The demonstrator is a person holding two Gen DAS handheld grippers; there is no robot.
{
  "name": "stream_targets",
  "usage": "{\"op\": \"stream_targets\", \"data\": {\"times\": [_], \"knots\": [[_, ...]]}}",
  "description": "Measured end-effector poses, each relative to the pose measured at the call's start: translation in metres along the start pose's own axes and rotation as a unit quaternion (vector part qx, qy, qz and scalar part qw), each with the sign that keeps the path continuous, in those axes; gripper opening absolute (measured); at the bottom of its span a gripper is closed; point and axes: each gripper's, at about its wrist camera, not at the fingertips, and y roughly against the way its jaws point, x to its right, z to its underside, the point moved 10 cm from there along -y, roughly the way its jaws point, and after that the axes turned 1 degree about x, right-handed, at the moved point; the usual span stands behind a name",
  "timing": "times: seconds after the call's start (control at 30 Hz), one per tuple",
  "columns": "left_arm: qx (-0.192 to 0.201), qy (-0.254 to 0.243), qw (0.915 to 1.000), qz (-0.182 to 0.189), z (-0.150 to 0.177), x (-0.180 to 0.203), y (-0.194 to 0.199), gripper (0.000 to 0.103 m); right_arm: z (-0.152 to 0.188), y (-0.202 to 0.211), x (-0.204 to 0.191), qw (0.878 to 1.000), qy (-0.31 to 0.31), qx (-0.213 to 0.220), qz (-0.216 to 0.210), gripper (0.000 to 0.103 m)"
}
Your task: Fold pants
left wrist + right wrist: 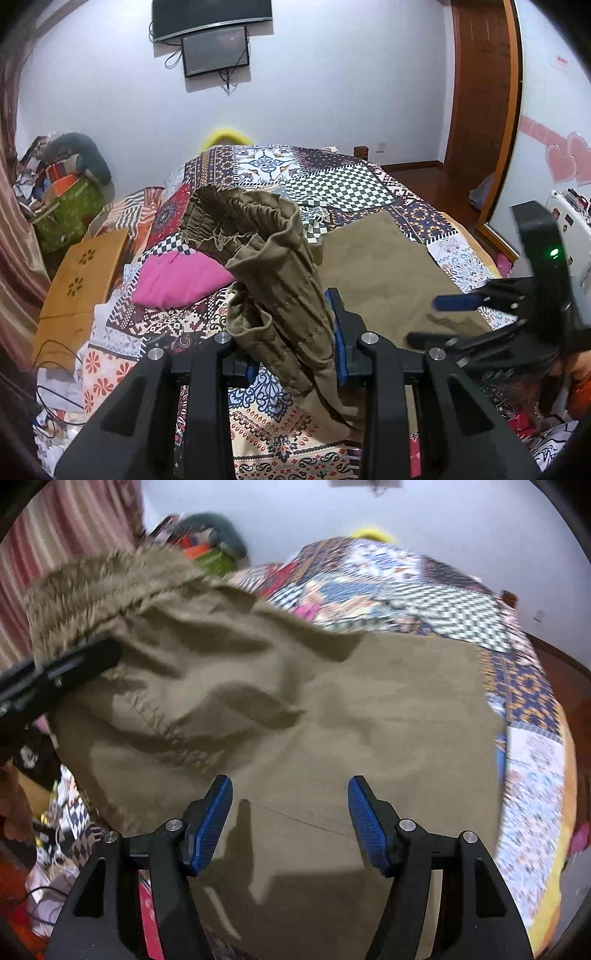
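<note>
Khaki pants with an elastic waistband lie on a patchwork bedspread. My left gripper is shut on the waistband end and holds it lifted above the bed, the fabric bunched between the blue pads. The rest of the pants lies flat on the bed. My right gripper is open and empty, hovering just above the flat fabric. It also shows in the left wrist view at the right. The left gripper shows in the right wrist view, at the gathered waistband.
A pink pillow lies on the bed left of the pants. A wooden lap table and cables sit at the left bed edge. Bags and clutter pile in the far left corner. A wooden door stands far right.
</note>
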Motion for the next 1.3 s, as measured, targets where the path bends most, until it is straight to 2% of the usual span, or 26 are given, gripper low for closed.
{"op": "stream_targets", "data": {"times": [0.27, 0.37, 0.43, 0.77, 0.93, 1.13, 1.3], "knots": [[0.007, -0.027, 0.9995, 0.017, -0.014, 0.029, 0.001, 0.031, 0.042, 0.031, 0.066, 0.996, -0.064, -0.002, 0.058, 0.061], [0.007, -0.036, 0.9990, 0.026, -0.019, 0.042, -0.001, 0.031, 0.057, 0.029, 0.077, 0.994, -0.090, -0.014, 0.055, 0.061], [0.006, -0.041, 0.9986, 0.032, -0.022, 0.050, -0.004, 0.031, 0.065, 0.024, 0.077, 0.993, -0.110, -0.023, 0.034, 0.061], [-0.011, -0.054, 0.9959, 0.072, -0.023, 0.086, -0.015, 0.031, 0.065, 0.022, 0.078, 0.992, -0.125, -0.010, 0.017, 0.061], [-0.020, -0.072, 0.9936, 0.085, -0.022, 0.105, -0.021, 0.031, 0.067, 0.038, 0.084, 0.993, -0.110, 0.004, 0.042, 0.061], [-0.037, -0.084, 0.9899, 0.108, -0.018, 0.125, -0.030, 0.030, 0.059, 0.063, 0.097, 0.991, -0.114, 0.036, 0.058, 0.061], [-0.052, -0.095, 0.9863, 0.124, -0.015, 0.143, -0.038, 0.030, 0.063, 0.074, 0.107, 0.989, -0.124, 0.045, 0.071, 0.061]]}}
